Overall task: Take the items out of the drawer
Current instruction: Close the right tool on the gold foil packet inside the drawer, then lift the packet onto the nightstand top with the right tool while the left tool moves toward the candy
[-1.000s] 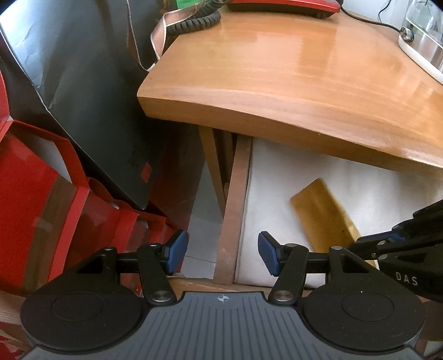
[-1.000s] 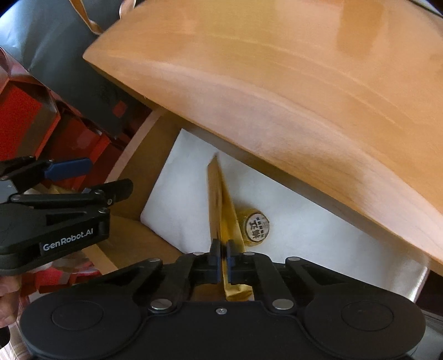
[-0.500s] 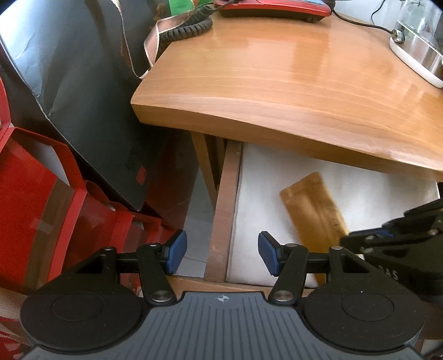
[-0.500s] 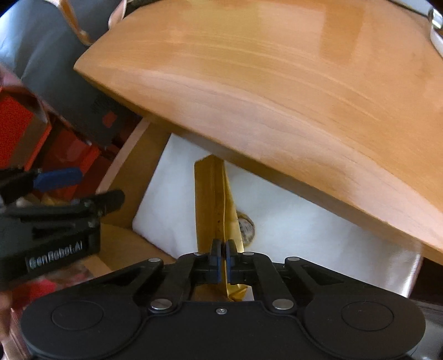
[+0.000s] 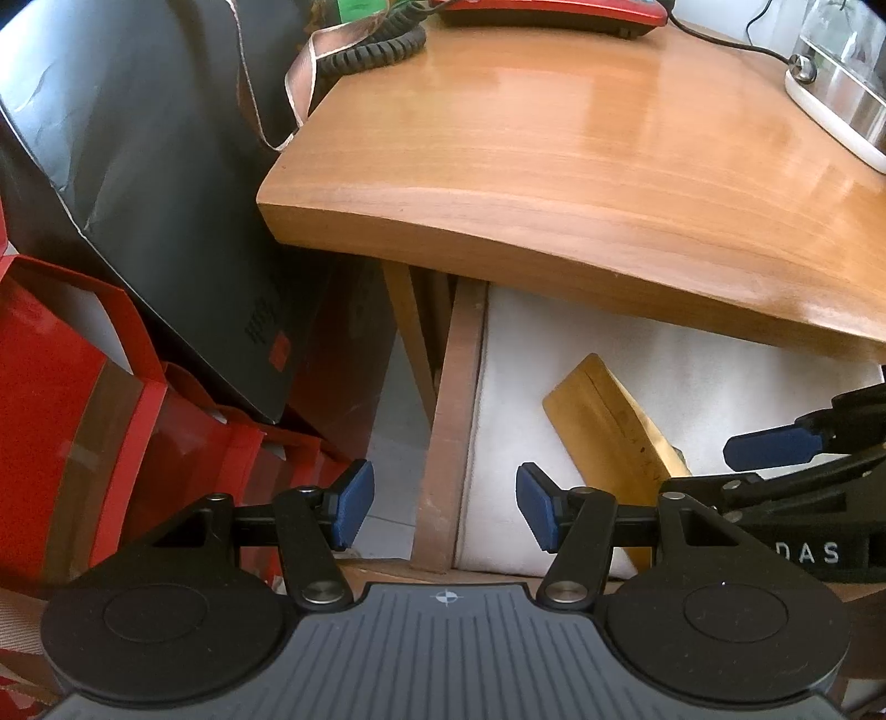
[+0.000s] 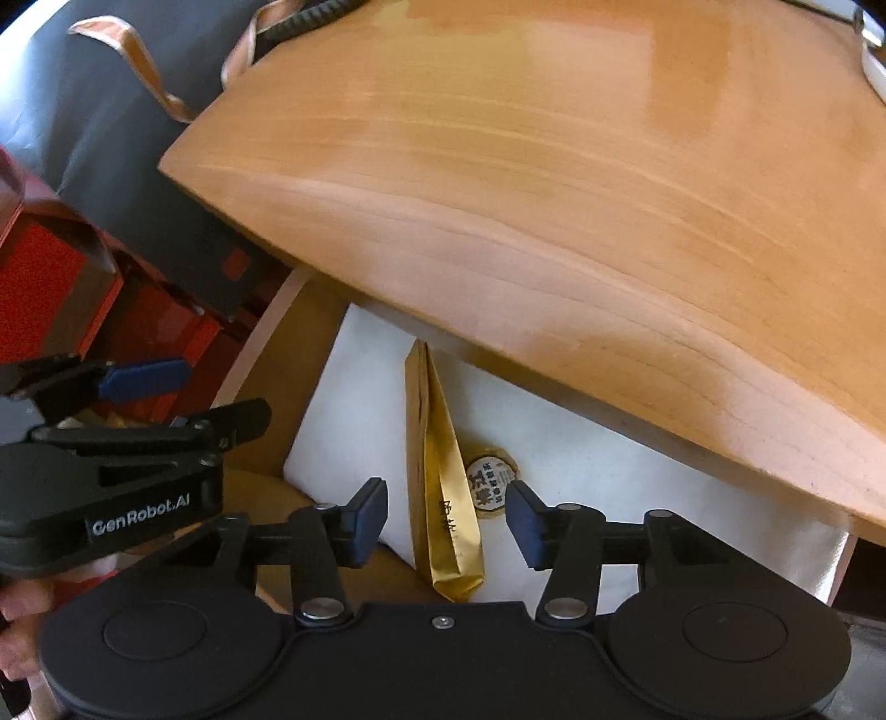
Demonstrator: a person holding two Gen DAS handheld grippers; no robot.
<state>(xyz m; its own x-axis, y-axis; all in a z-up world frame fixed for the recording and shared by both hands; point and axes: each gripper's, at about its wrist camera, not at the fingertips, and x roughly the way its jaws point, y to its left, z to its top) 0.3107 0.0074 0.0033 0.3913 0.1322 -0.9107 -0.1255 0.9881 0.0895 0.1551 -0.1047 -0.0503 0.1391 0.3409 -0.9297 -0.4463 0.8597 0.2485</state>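
Note:
A gold foil packet (image 6: 443,487) lies on edge in the open drawer (image 5: 448,421), on its white liner (image 6: 637,487) under the wooden table top. A small round gold-rimmed disc with printed characters (image 6: 492,481) rests beside the packet. My right gripper (image 6: 446,523) is open, its blue pads either side of the packet's near end without touching it. The same packet (image 5: 609,437) shows in the left wrist view, right of my left gripper (image 5: 443,512), which is open and empty over the drawer's left wall. The right gripper's finger (image 5: 775,448) enters at the right edge.
The wooden table top (image 5: 581,166) overhangs the drawer, with a red telephone (image 5: 554,11) and coiled cord at its back and a white appliance (image 5: 830,99) at the right. A black paper bag (image 5: 138,194) and red bags (image 5: 66,415) crowd the left side.
My right gripper was shut on the gold packet; its fingers have now opened and the packet stands free between them. Both grippers drew back a little; the left one stayed open.

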